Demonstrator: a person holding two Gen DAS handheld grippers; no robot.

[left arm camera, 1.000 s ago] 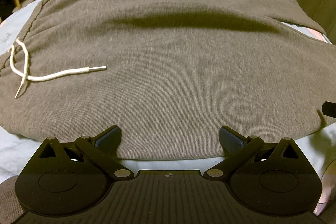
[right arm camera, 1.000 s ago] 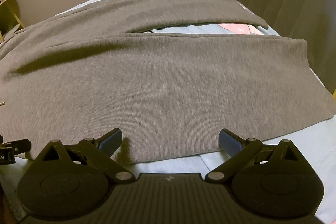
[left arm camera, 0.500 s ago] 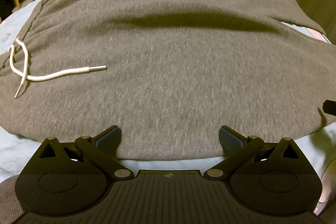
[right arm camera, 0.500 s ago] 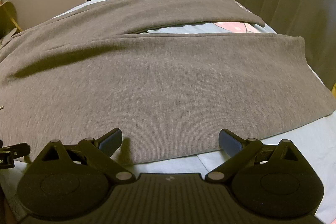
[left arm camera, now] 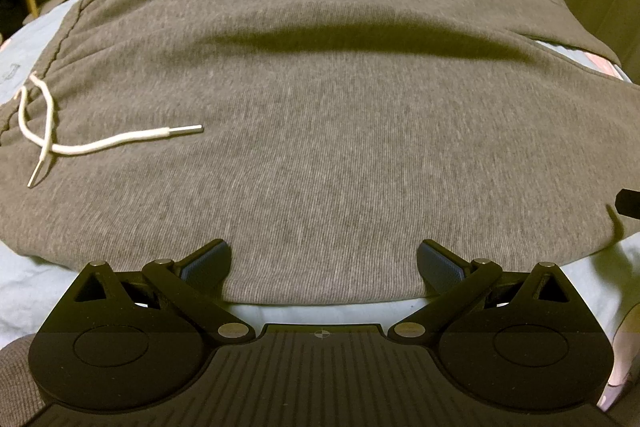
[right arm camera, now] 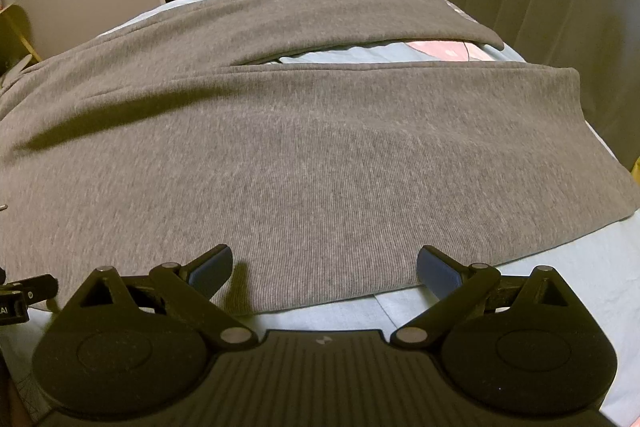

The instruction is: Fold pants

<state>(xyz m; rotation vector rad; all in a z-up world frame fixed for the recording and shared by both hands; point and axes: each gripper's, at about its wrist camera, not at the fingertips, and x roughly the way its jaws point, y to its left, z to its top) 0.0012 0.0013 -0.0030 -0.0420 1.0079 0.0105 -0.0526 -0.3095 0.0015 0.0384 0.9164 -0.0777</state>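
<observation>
The grey knit drawstring pants (left arm camera: pixel 320 131) are lying flat on the pale blue bedsheet (right arm camera: pixel 580 267) at twelve o'clock while I am holding my left gripper (left arm camera: pixel 323 259) and right gripper (right arm camera: pixel 324 263) spread wide and empty over the near edge, risking pinching only the top layer.

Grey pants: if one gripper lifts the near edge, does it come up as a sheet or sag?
The grey pants are probably floppy: the knit already lies in a soft ridge across the sheet, so a one-point lift would likely sag. The white drawstring lies loose and may dangle. The near leg would likely drag.
</observation>
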